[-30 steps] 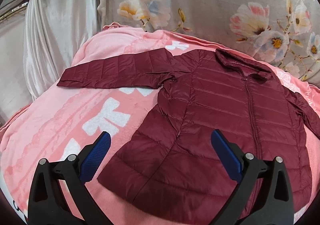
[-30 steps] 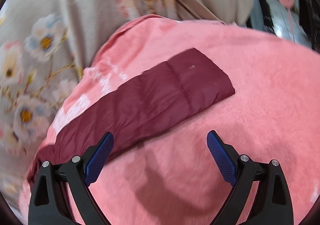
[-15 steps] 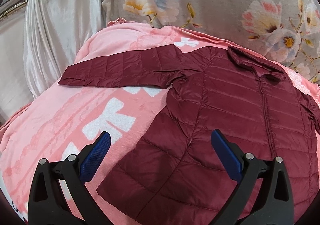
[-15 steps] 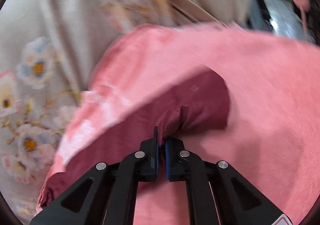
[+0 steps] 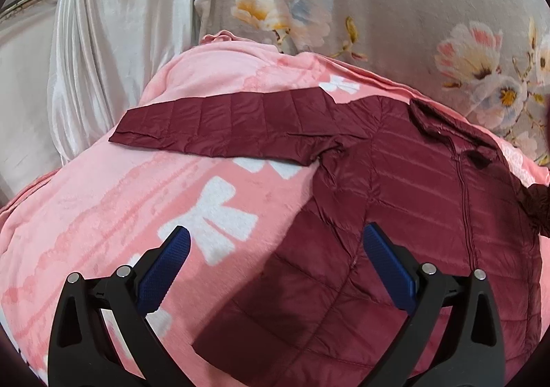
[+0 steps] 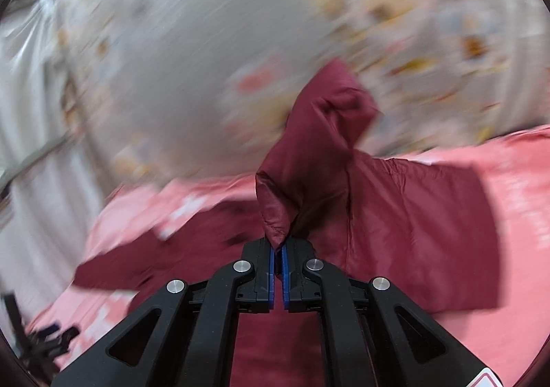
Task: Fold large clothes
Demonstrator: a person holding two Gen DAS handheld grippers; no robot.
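The right gripper (image 6: 277,249), wide open over the sleeve (image 6: 309,160) a second ago, now pinches its cuff and lifts it off the blanket (image 6: 515,249), swinging it over the jacket (image 5: 412,215). The left gripper (image 5: 273,251) has crept toward the jacket's hem.

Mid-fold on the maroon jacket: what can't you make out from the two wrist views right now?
- Left wrist view: the jacket runs off the right and bottom edges; its hem is behind the open left gripper.
- Right wrist view: motion blur smears the floral fabric.
- Right wrist view: the right gripper pinches the sleeve; its cuff is bunched up.
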